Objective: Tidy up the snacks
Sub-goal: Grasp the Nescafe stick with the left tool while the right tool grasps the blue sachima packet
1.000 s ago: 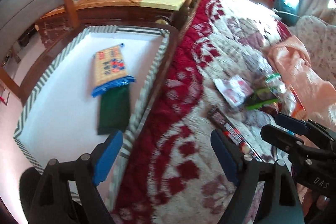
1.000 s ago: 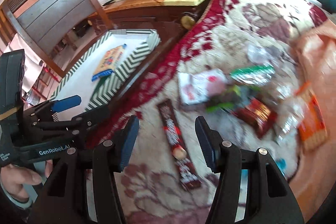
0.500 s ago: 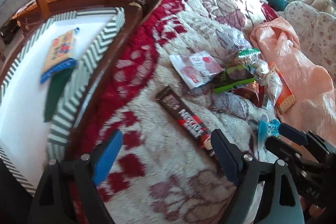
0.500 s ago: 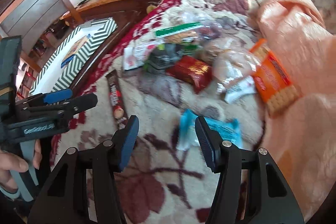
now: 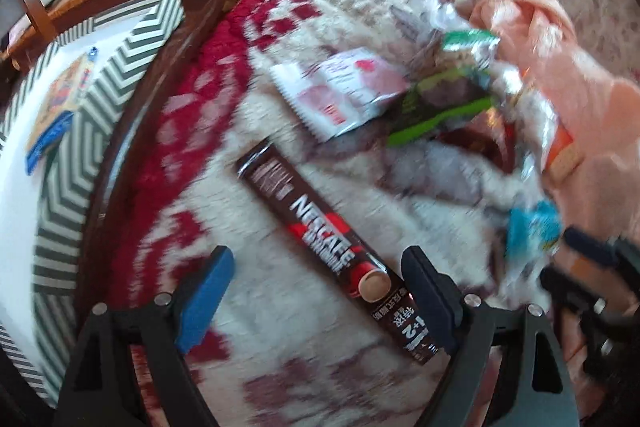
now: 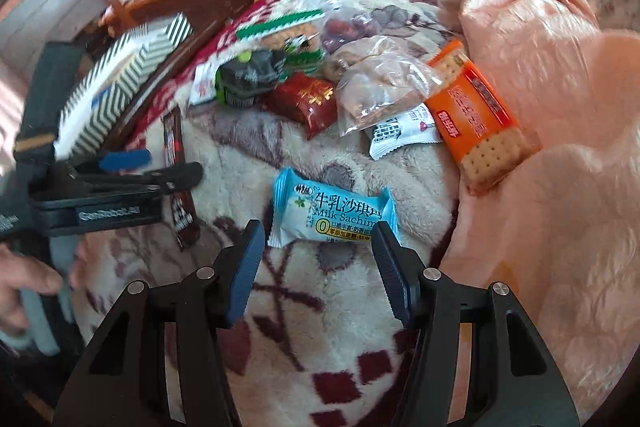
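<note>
The snacks lie in a loose heap on a soft blanket (image 6: 320,327) with red and brown flowers, spread over a bed. I think they are there to be sorted, and the striped box (image 5: 100,99) on the left, just past the bed's edge, looks like the place for them. It already has a flat yellow and blue pack (image 5: 56,115) inside.

The left gripper (image 5: 316,291) points down at a long brown coffee stick (image 5: 328,247). Its fingers (image 5: 204,295) are wide apart and hold nothing. The stick lies slanted on the blanket. Its near end sits right by the right-hand finger, and its far end points away to the upper left. So the stick is between the fingers but off to one side, not in the middle.

The right gripper (image 6: 320,267) points down at a blue milk cake pack (image 6: 332,211). Its fingers (image 6: 244,267) are apart too, but not as wide, and nothing is clamped. The blue pack lies just past the fingertips, a little to the right of the middle, and its right end is at the tip of the right-hand finger.

Farther away sits the rest of the heap: an orange cracker pack (image 6: 480,123) on the right, a red pack (image 6: 308,99), a dark green pack (image 6: 248,79) and a clear bag (image 6: 380,87). A peach cloth (image 6: 540,67) is bunched at the right.
</note>
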